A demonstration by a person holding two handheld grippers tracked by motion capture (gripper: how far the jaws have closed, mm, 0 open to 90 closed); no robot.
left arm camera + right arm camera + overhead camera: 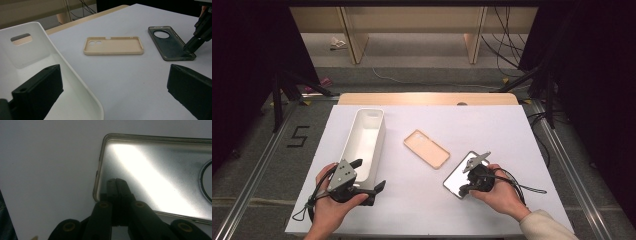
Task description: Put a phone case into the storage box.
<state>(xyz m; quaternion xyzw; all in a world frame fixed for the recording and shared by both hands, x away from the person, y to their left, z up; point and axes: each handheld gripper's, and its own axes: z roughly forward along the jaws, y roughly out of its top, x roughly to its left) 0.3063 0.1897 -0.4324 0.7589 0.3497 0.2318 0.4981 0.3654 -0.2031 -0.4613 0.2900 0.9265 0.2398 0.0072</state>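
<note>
The right gripper (468, 186) is seen at the near right of the table (492, 125), its jaws pressed together with nothing between them, tips set down inside the near corner of the clear phone case (460, 176). In the right gripper view the closed tips (116, 185) are placed on the case's shiny inner face (155, 172), just inside its raised rim; the rim is not pinched. The clear case is laid open side up, flat, right of centre and near the front edge. The left gripper (368, 181) is held at the near left, jaws spread wide, straddling the near end wall of the white bin (362, 145); one jaw is seen inside the bin in the left gripper view, the other outside over the table. The tan phone case (426, 148) is laid flat at the centre, between bin and clear case, apart from both. No brand or label can be read on either case or on the bin; a "5" (298, 136) is marked on the floor left of the table. From the left gripper view the camera cut-outs are given: two small round holes on the tan case (113, 45), one large round hole on the clear case (170, 42), plus the bin's handle slot (21, 39). The strong glare on the clear case is given by the right gripper view.
</note>
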